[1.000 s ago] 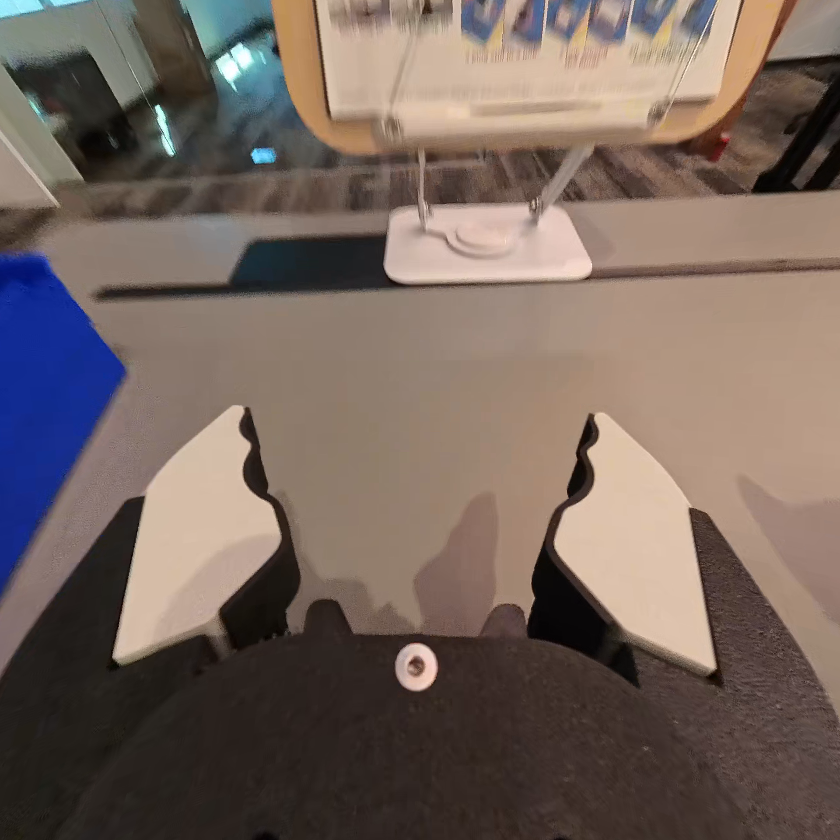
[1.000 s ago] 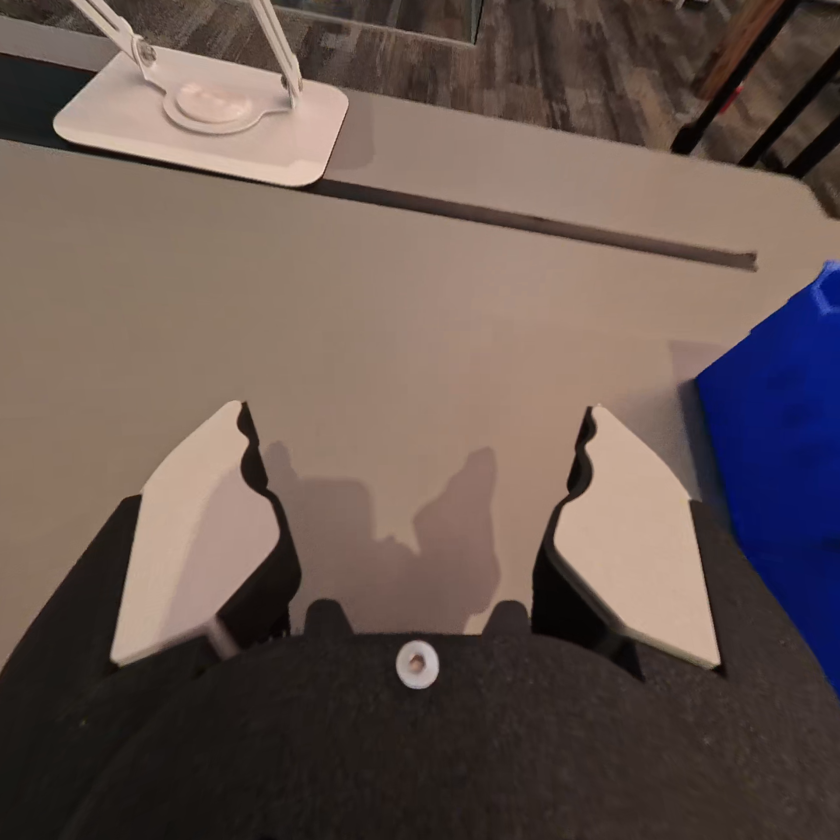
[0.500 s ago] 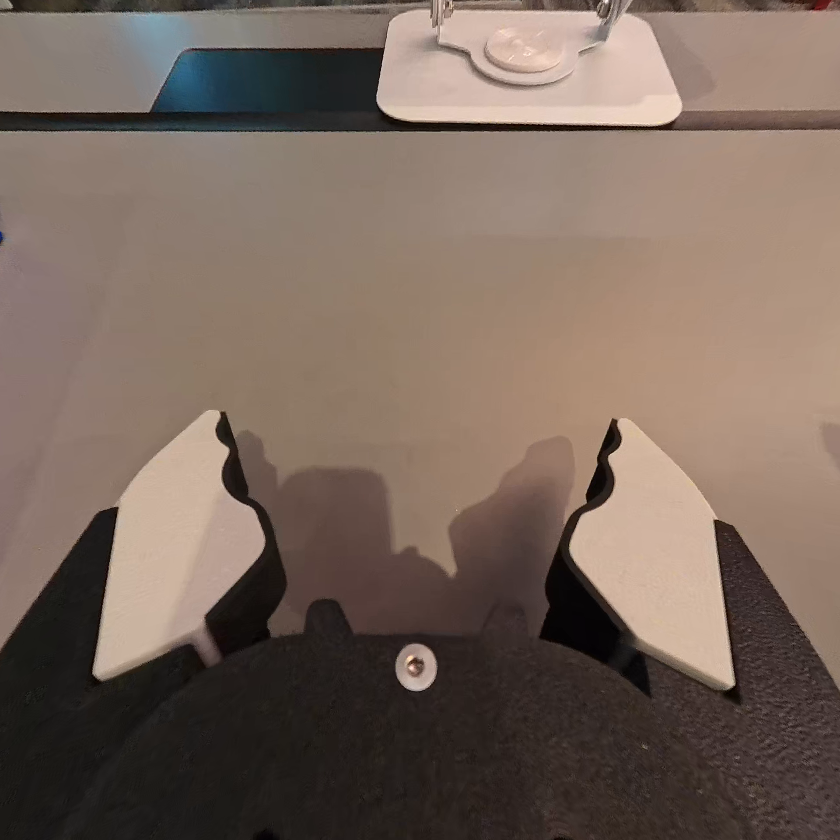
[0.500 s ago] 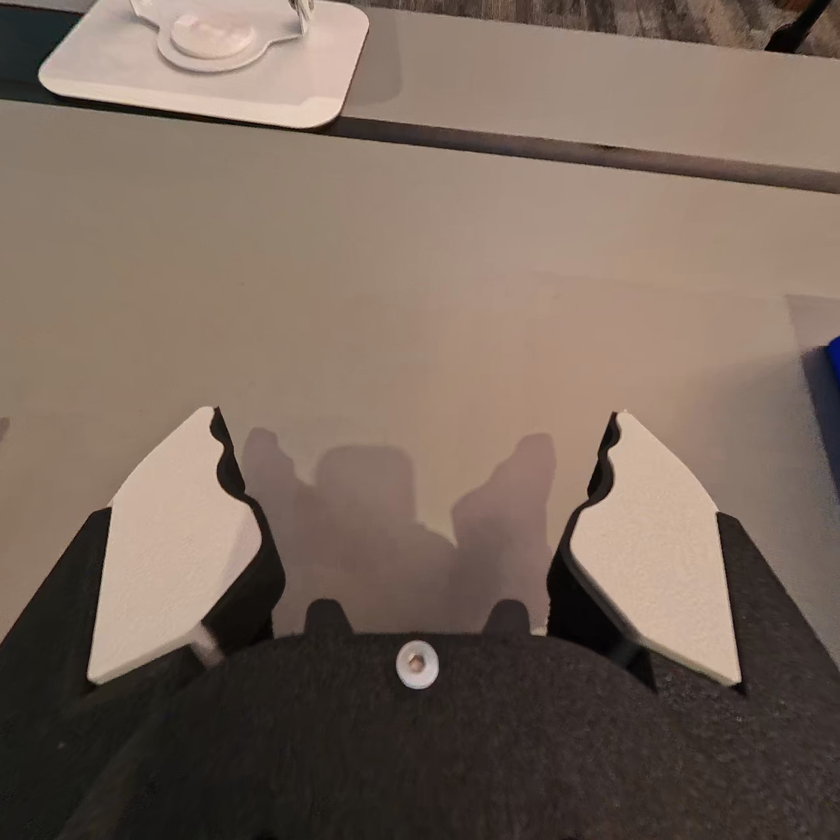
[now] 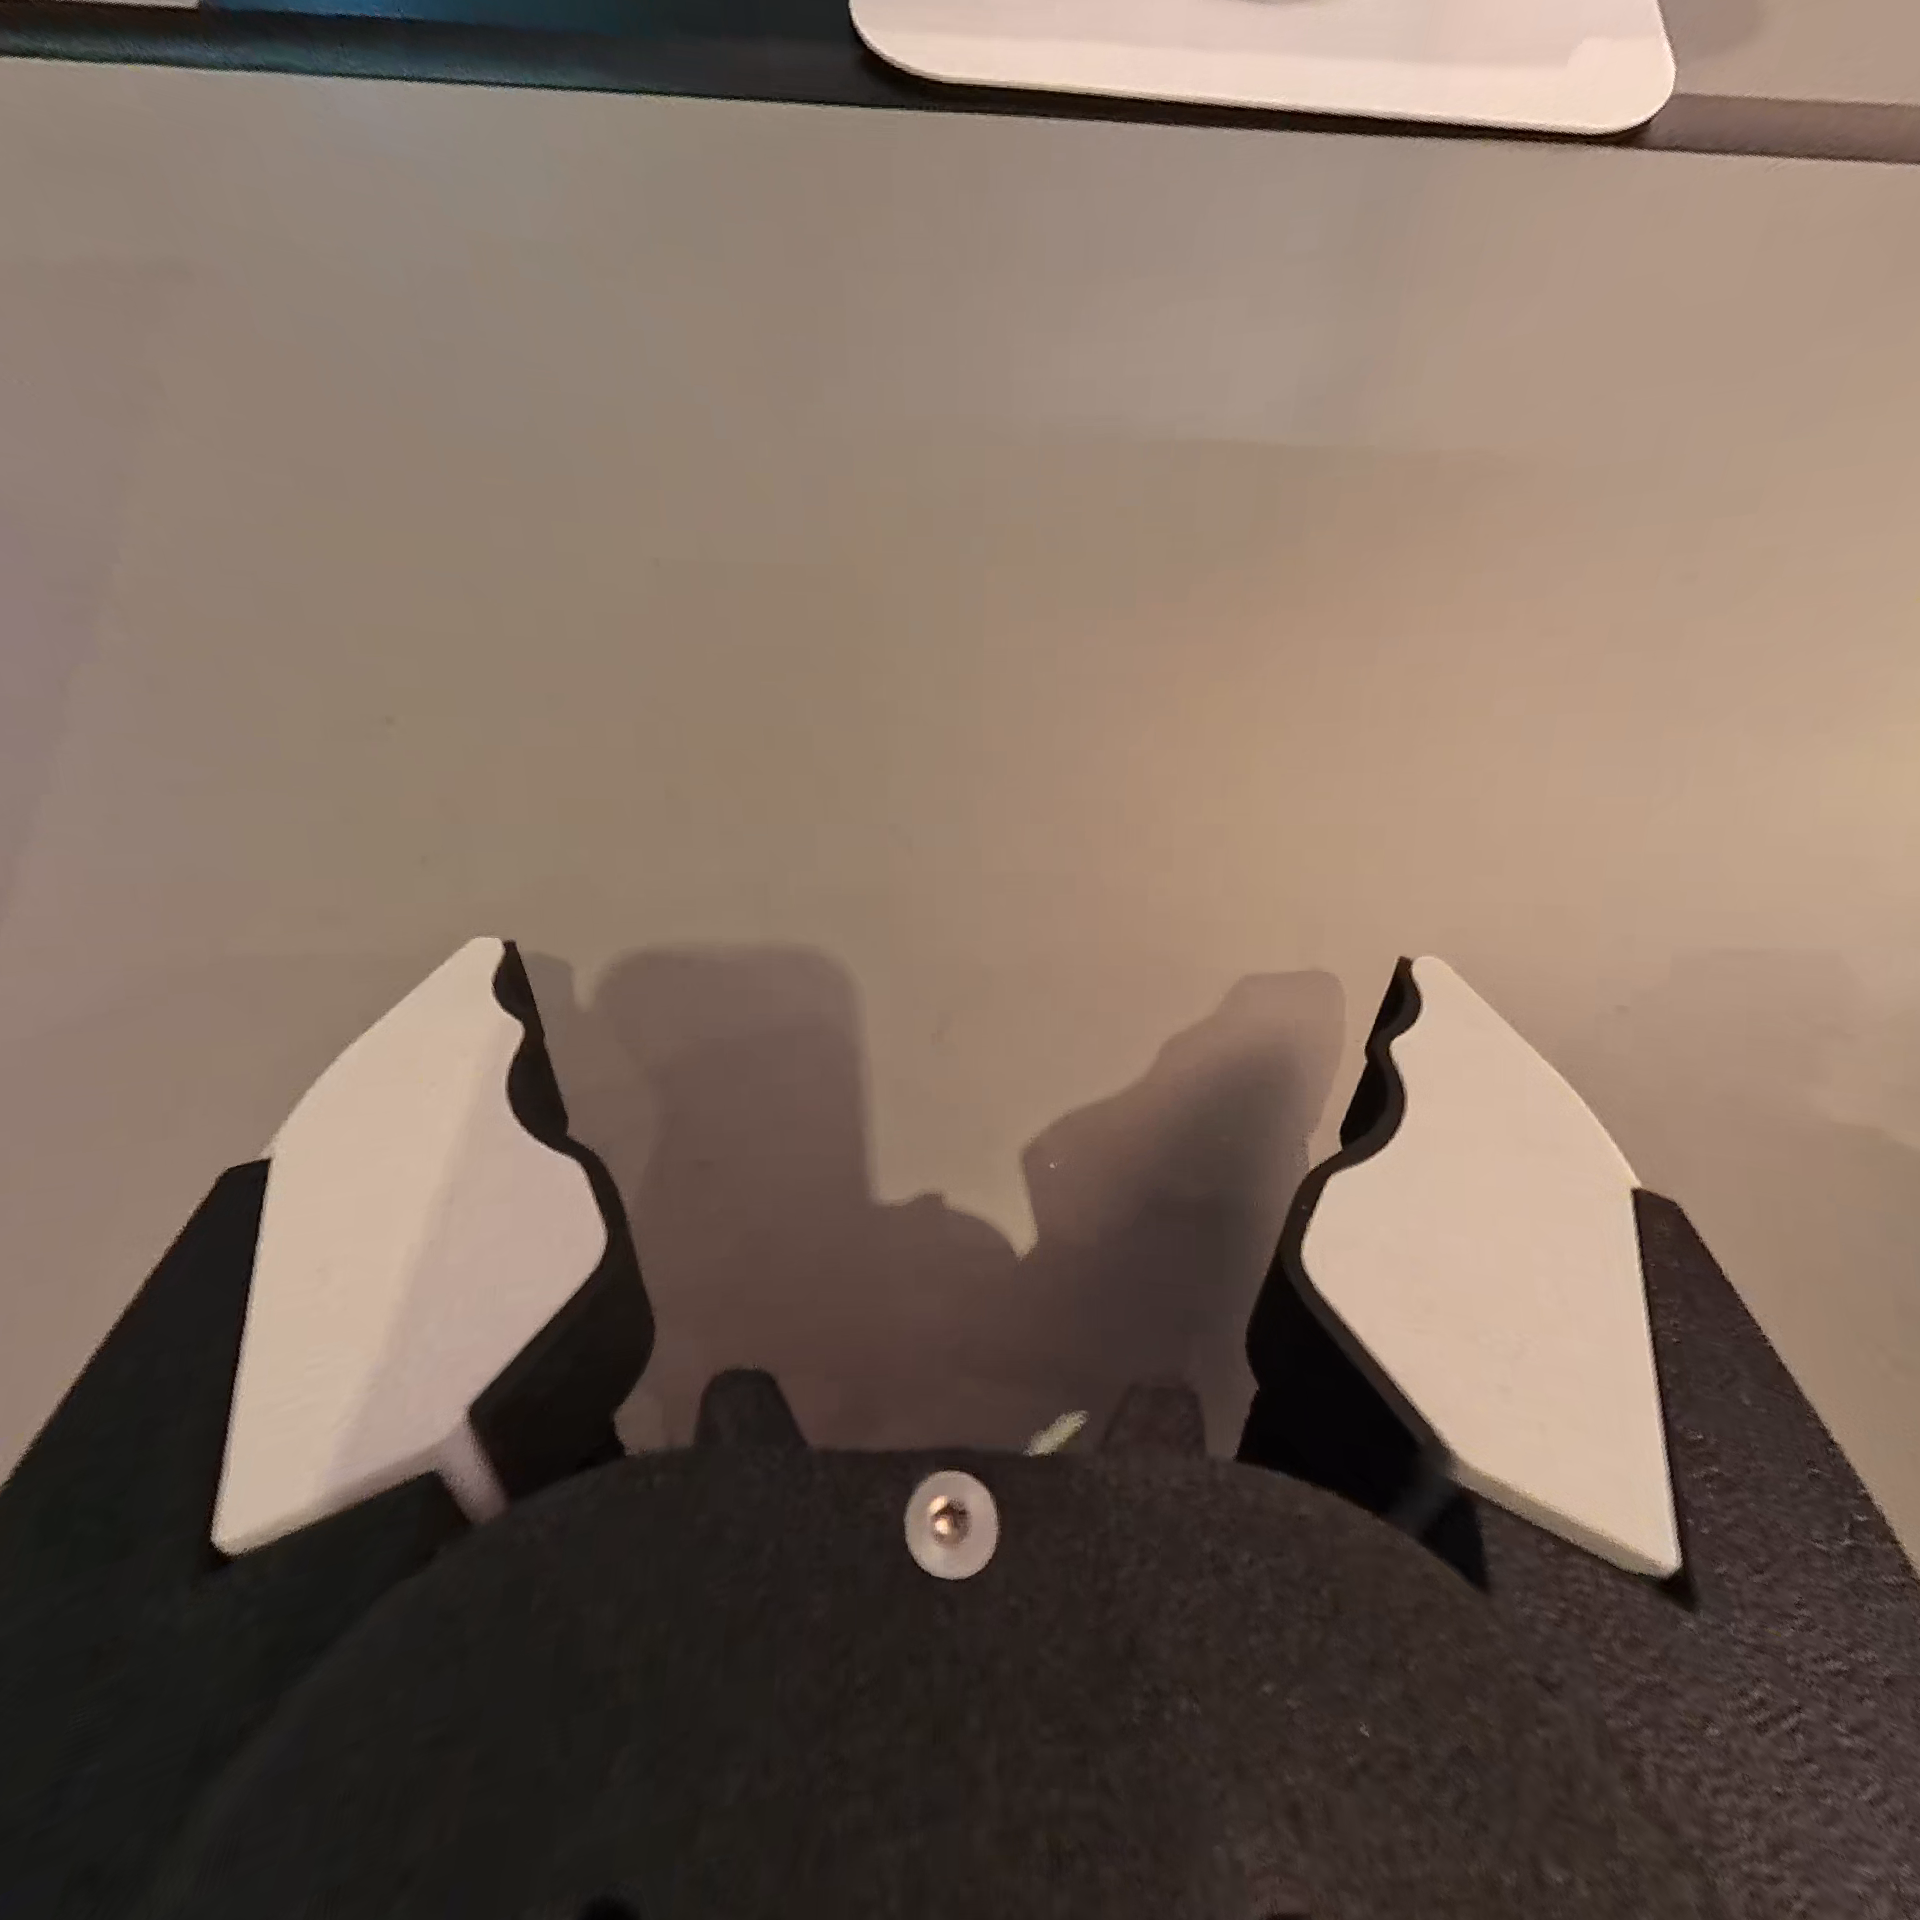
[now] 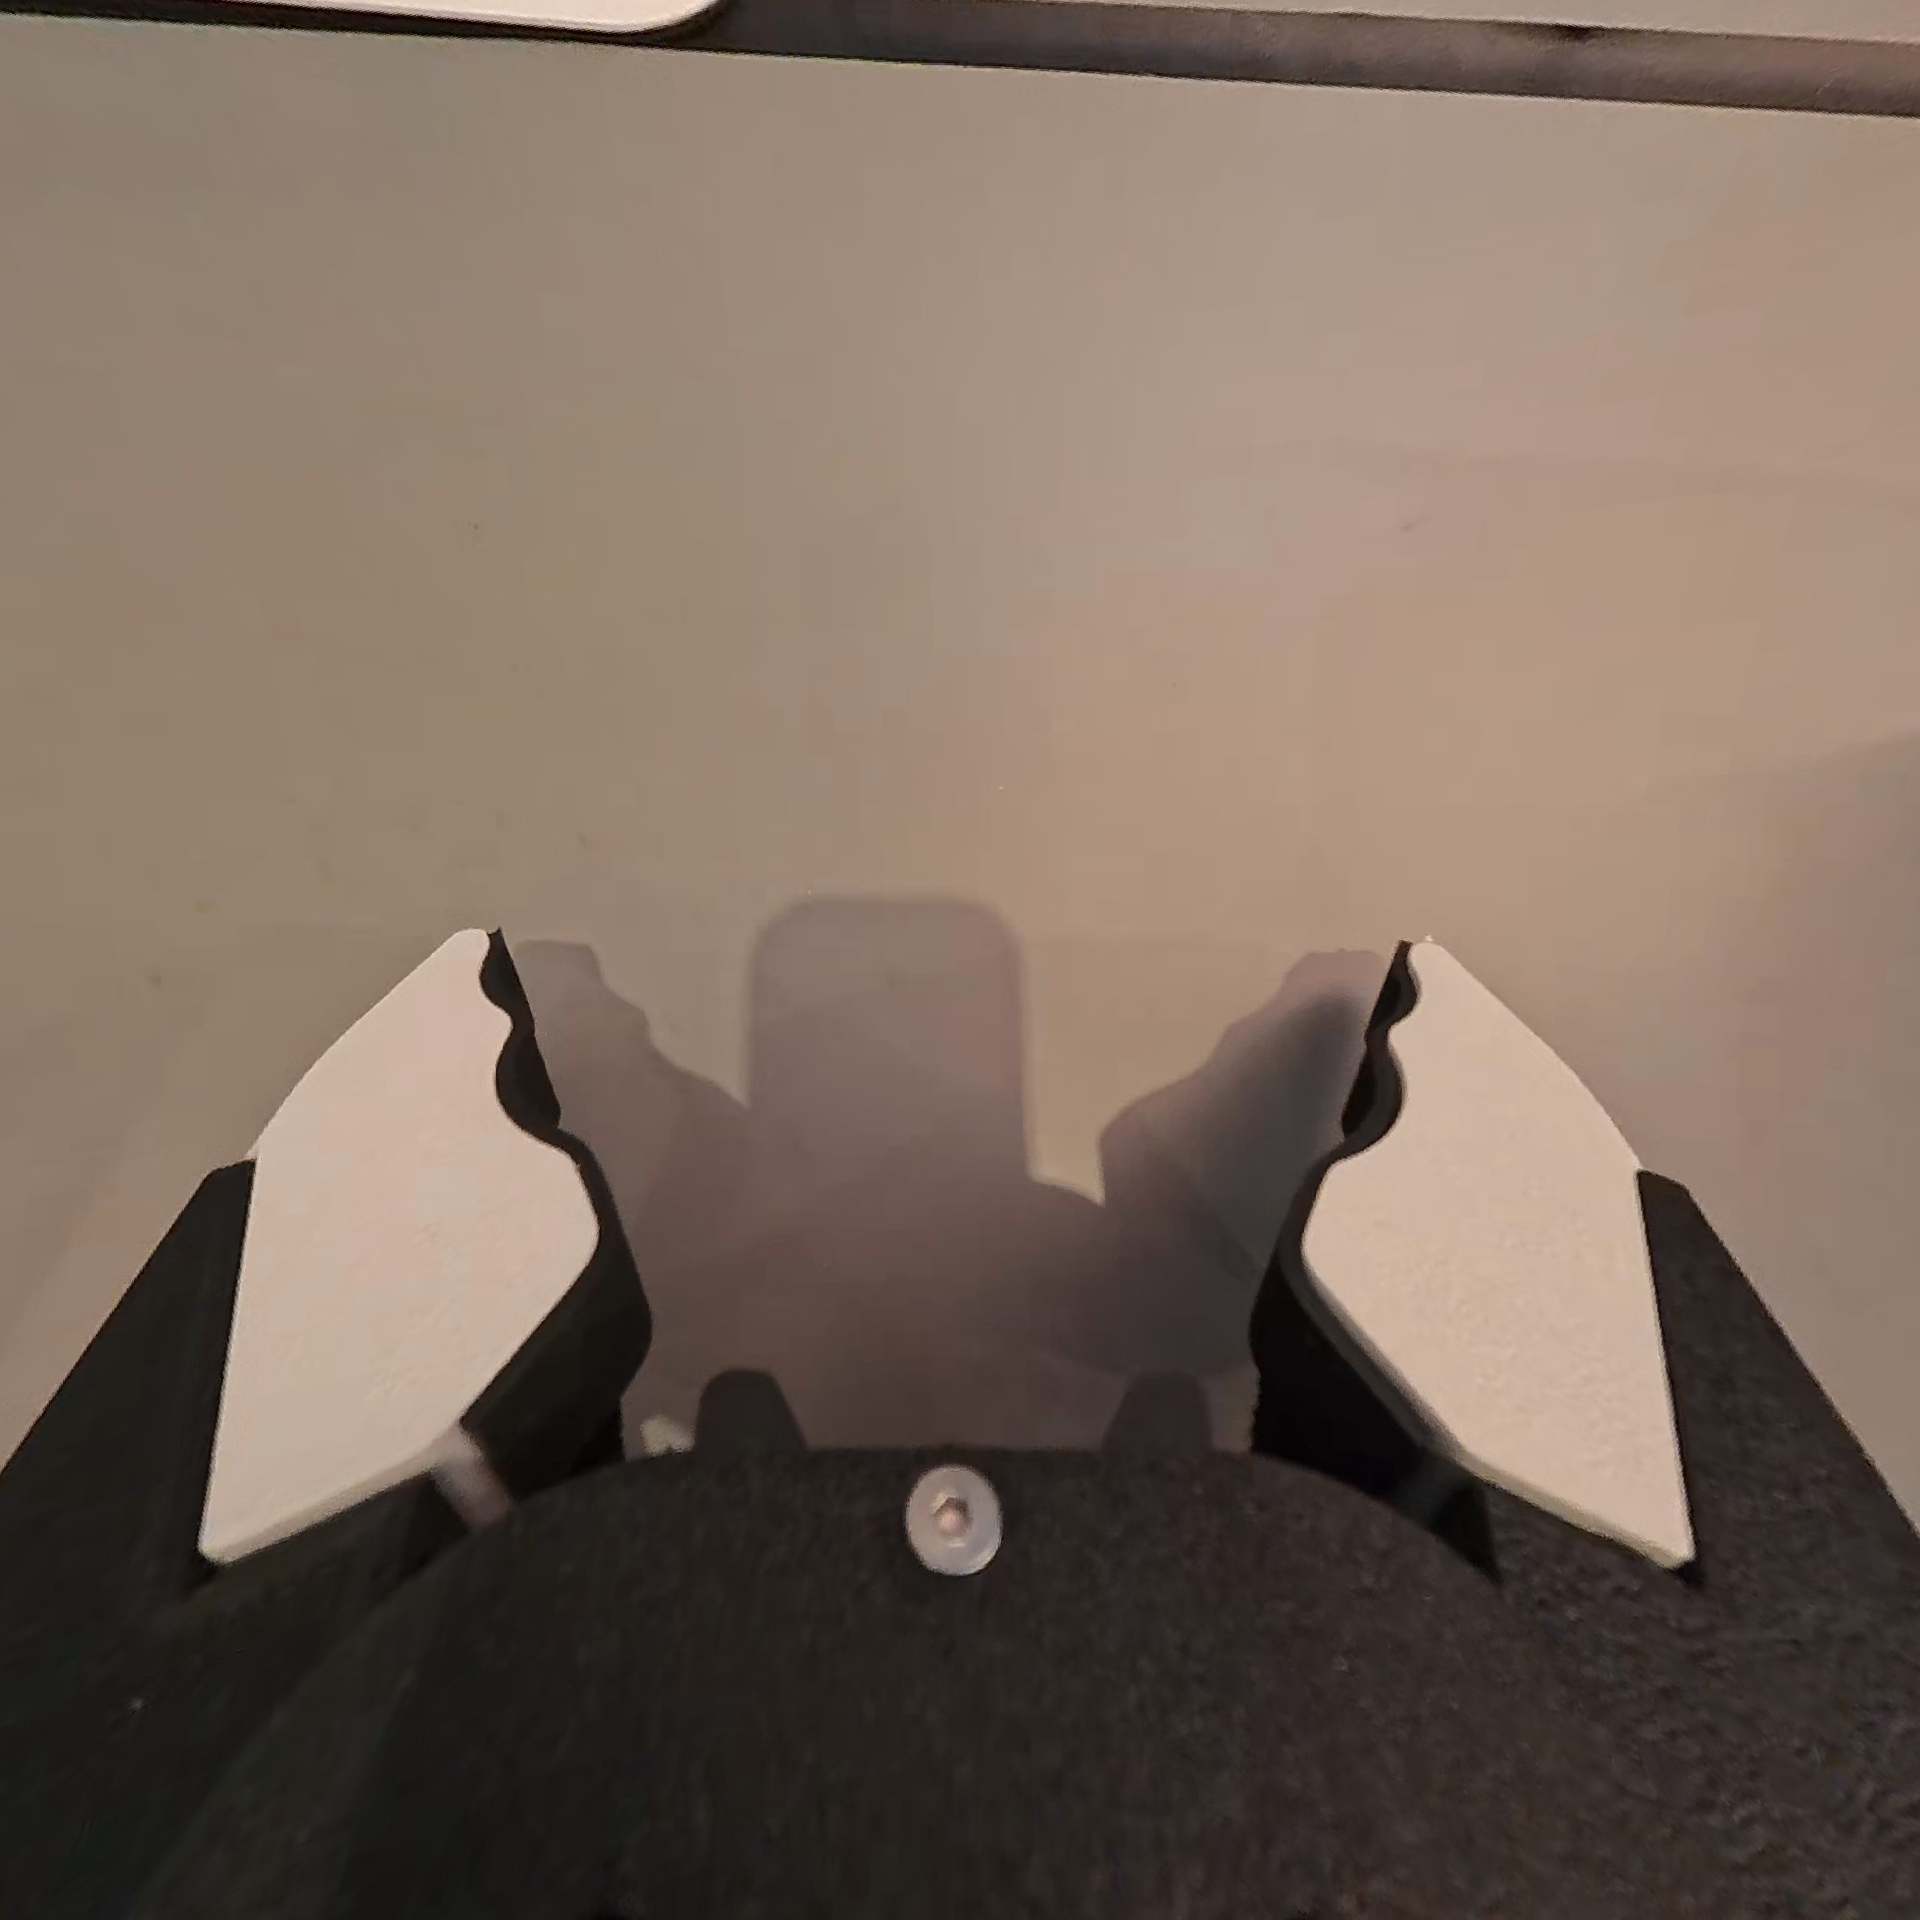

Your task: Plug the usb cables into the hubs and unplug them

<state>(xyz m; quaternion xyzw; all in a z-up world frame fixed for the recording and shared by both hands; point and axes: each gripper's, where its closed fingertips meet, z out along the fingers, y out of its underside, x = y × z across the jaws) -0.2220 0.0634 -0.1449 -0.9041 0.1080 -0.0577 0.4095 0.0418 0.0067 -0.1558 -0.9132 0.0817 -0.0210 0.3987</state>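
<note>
No usb cable or hub shows in either view. My left gripper [image 5: 956, 966] is wide open and empty, pointing down at the bare grey table [image 5: 935, 520], with its shadow just below the fingers. My right gripper [image 6: 945, 945] is also wide open and empty, close above the same grey table [image 6: 935, 468]. Both have white fingers on black mounts.
A white flat stand base [image 5: 1268, 52] lies at the table's far side across a dark slot [image 5: 416, 62]. Its corner shows in the right wrist view [image 6: 582, 10], with the dark slot [image 6: 1351, 62] running along the top. The dark slot [image 6: 1351, 62] is closer to my right gripper, around 25 centimeters from its tips; the left tips are 35 centimeters off.
Both grippers have tilted down and come closer to the table. The blue bins, the stand's board and the floor have left the views. Both jaws opened slightly wider.
</note>
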